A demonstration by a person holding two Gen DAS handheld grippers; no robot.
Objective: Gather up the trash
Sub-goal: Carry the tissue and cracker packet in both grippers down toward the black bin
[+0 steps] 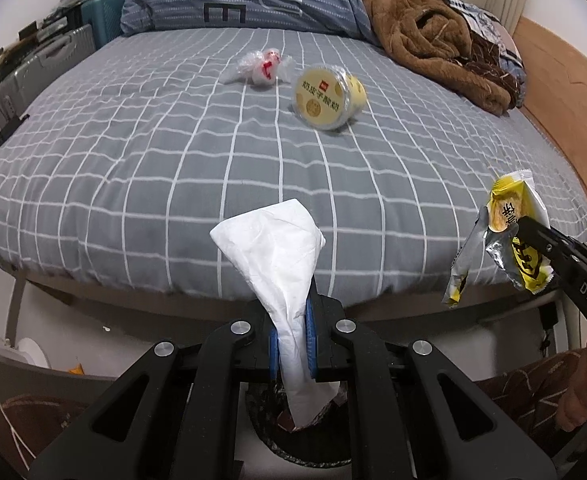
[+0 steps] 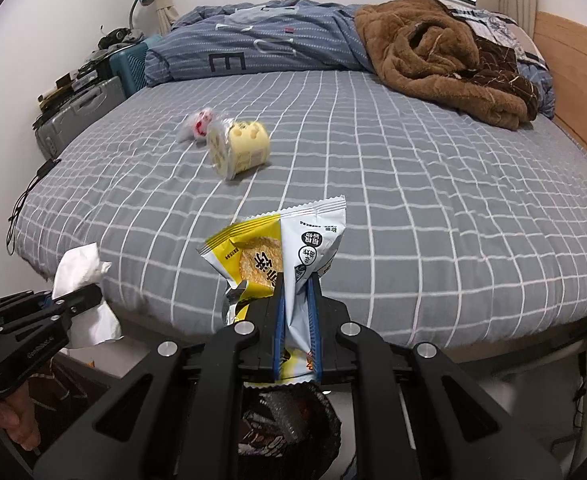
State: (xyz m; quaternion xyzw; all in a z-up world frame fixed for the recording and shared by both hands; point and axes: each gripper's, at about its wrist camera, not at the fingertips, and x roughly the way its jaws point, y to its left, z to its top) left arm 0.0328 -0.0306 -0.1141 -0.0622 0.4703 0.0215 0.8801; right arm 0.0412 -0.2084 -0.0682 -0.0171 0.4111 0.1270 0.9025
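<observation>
**Holding Two Trash Items Above the Bin**

Pinching a white tissue [image 1: 277, 256] between its blue pads, the left gripper [image 1: 292, 334] sits at bottom centre of the left wrist view; the tissue fans upward past the fingertips and hangs below them. The right gripper [image 2: 297, 320] is clamped on a yellow-and-white snack wrapper [image 2: 281, 252], which stands up from the jaws at lower centre of the right wrist view. Each gripper appears in the other's view: the right gripper at the right edge, the left gripper at lower left. Directly beneath both grippers, at the bottom of each frame, lies a dark-lined trash bin [image 2: 289, 436] with wrappers inside.

Beyond the grippers, on the grey checked bed sheet [image 1: 133, 152], two items lie well apart from both grippers:
- a yellow lidded cup [image 1: 327, 96] on its side, upper centre;
- a crumpled clear plastic wrapper [image 1: 261, 66] just beside it, to the left.

A brown blanket [image 1: 433, 32] occupies the upper right.
</observation>
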